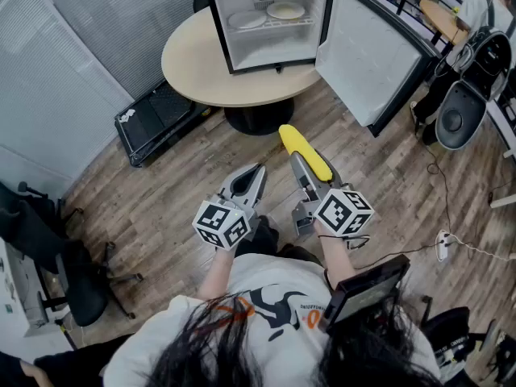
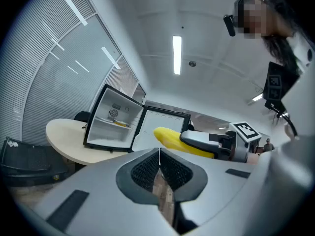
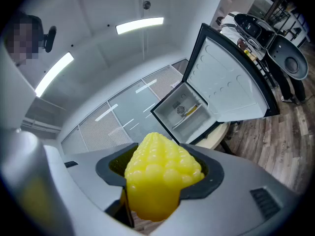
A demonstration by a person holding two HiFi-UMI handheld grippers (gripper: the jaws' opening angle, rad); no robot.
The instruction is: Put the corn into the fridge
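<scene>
A yellow corn cob (image 1: pixel 305 150) sticks out forward from my right gripper (image 1: pixel 310 172), which is shut on it and held level over the wooden floor. In the right gripper view the corn (image 3: pixel 160 173) fills the gap between the jaws. My left gripper (image 1: pixel 255 172) hangs just to its left, shut and empty; its pads (image 2: pixel 147 168) meet. From the left gripper view the corn (image 2: pixel 170 137) shows to the right. The small black fridge (image 1: pixel 219 22) stands ahead on a round table (image 1: pixel 193 63), its door (image 1: pixel 363 55) swung wide open to the right.
Two plates (image 1: pixel 246 20) (image 1: pixel 285 10) lie on the fridge's shelf; the lower compartment looks bare. A black case (image 1: pixel 157 119) lies on the floor left of the table. Office chairs stand at the left (image 1: pixel 48 240) and far right (image 1: pixel 463 111). A power strip (image 1: pixel 442 247) with cables lies at the right.
</scene>
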